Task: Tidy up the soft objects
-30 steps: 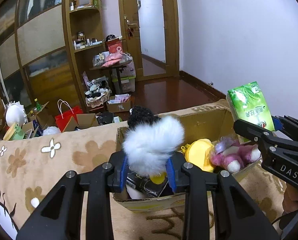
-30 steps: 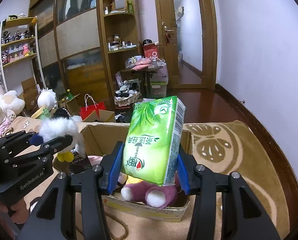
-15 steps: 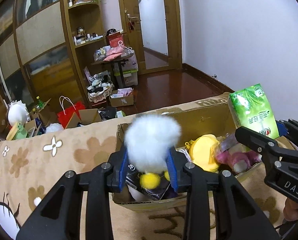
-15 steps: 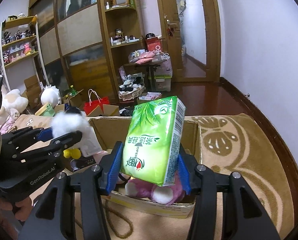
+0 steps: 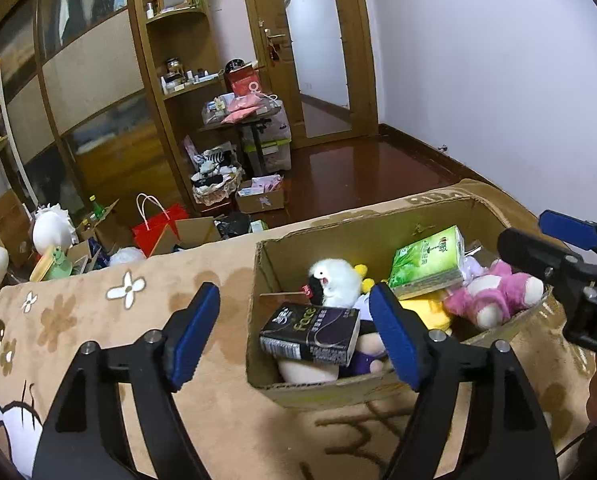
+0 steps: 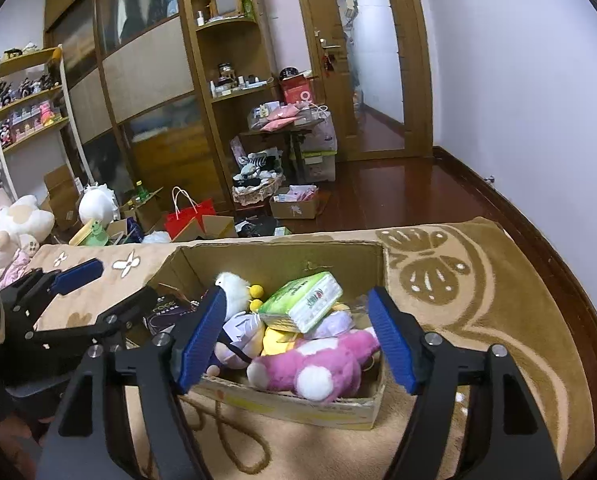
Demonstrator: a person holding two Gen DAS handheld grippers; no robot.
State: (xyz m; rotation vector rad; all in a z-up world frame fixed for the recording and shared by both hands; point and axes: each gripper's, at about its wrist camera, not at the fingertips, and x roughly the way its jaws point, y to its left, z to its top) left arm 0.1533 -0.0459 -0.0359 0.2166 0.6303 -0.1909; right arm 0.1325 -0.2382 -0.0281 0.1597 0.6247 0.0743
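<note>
Both grippers are now hanging empty over the cardboard box (image 6: 338, 412), which is sitting on the brown patterned blanket (image 6: 478, 300). The left gripper (image 5: 294, 332) is showing its 2 blue-padded fingers (image 5: 194, 332) spread wide apart with nothing between them; half a second ago they were clamped on the white fluffy plush (image 5: 334, 282), which is now lying inside the box beside a dark tissue pack (image 5: 310, 334). The right gripper (image 6: 296, 340) is likewise standing with its fingers wide apart, having let go of the green tissue pack (image 6: 302, 306), which is now resting tilted on top of the pile, leaning across a yellow plush (image 5: 430, 312) and just beside the pink plush (image 6: 318, 364).

So both drops are looking complete: 2 more soft things are sitting in the box, which is getting fairly full. The green pack is perching high and may be sliding if the pile is disturbed, though how firmly it is resting is hard to judge from these fisheye views.

The next step is probably fetching more soft items; several stuffed toys (image 6: 18, 220) are waiting on the floor at the far left, well apart from the box.
</note>
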